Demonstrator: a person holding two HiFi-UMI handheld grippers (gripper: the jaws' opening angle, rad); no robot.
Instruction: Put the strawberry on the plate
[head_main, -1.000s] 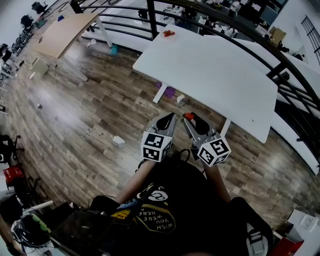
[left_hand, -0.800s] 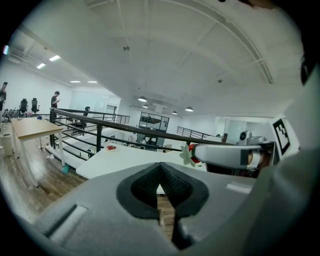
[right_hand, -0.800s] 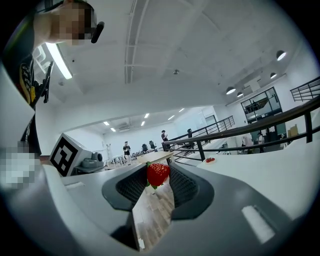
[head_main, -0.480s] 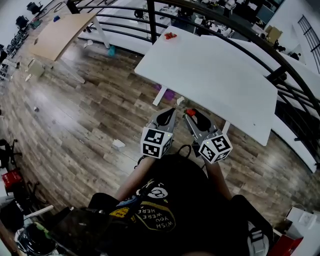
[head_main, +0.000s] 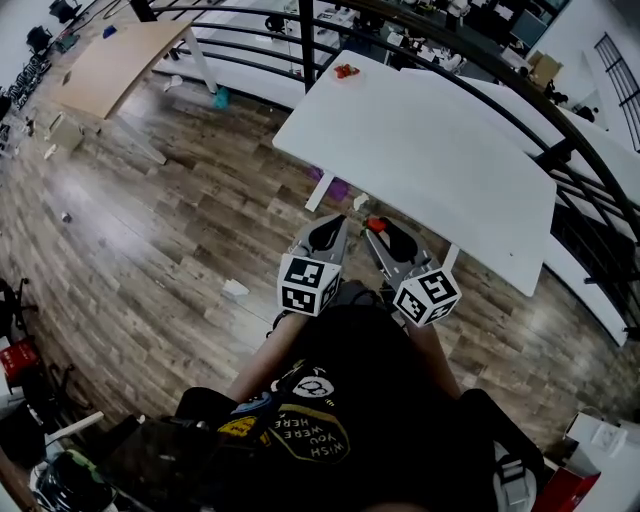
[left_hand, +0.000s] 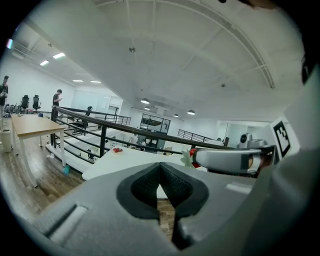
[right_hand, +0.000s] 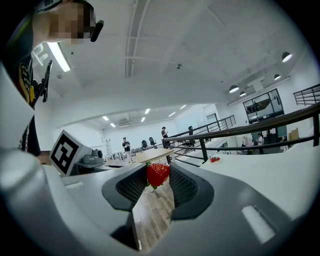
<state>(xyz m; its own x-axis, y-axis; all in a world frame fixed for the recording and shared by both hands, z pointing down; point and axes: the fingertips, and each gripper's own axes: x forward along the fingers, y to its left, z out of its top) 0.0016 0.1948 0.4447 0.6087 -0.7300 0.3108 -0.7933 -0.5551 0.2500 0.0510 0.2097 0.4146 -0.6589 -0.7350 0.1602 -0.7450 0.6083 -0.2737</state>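
Right gripper (right_hand: 157, 181), held close before the person's torso and pointing forward, pinches a red, seeded strawberry (right_hand: 158, 173) between its ribbed dark pads; left gripper (left_hand: 160, 167) just beside it, jaws together, empty; ahead, a smooth white table (head_main: 430, 150); a small plate (head_main: 342, 71) at its far corner, well apart; wood-plank floor (head_main: 180, 200) open on the left.
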